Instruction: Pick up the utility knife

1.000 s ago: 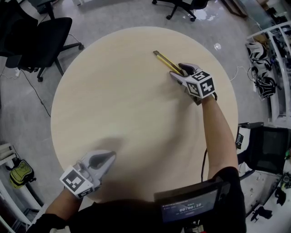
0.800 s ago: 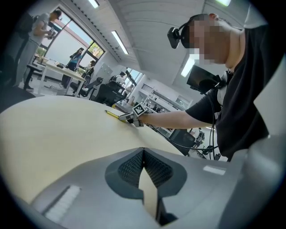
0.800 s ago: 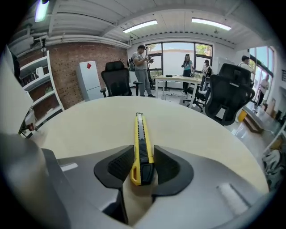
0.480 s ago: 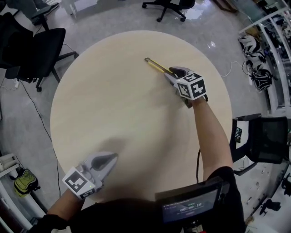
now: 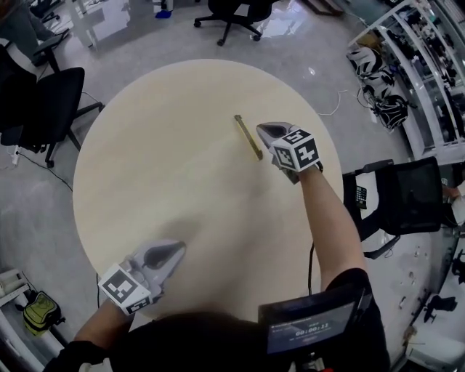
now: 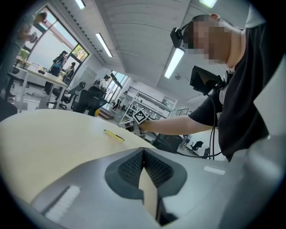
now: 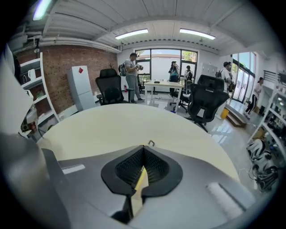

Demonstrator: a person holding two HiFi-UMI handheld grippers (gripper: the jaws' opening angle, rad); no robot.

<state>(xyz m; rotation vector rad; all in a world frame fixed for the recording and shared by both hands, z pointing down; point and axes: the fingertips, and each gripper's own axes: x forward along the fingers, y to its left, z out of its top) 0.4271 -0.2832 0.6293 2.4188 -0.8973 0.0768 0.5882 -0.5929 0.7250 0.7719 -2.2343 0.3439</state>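
Observation:
The utility knife (image 5: pixel 247 136) is slim and yellow, with a metal end. In the head view it shows just left of my right gripper (image 5: pixel 263 132), over the far right part of the round beige table (image 5: pixel 167 145). In the right gripper view a yellow strip of the knife (image 7: pixel 140 180) is clamped between the shut pads, and its metal tip (image 7: pixel 151 143) pokes out past the right gripper (image 7: pixel 144 147). My left gripper (image 5: pixel 174 251) hovers shut and empty over the near left edge. From the left gripper (image 6: pixel 143 150) view, the knife (image 6: pixel 114 135) lies far across the table.
Black office chairs stand at the left (image 5: pixel 36 102), beyond the table (image 5: pixel 232 14), and close to its right edge (image 5: pixel 407 203). Shelving with gear (image 5: pixel 385 87) lines the right wall. Several people stand by desks in the background (image 7: pixel 133 74).
The right jaws have shut on the knife. The knife has swung from a slant to nearly straight away from me, and the right gripper has shifted with it. The left gripper moved slightly.

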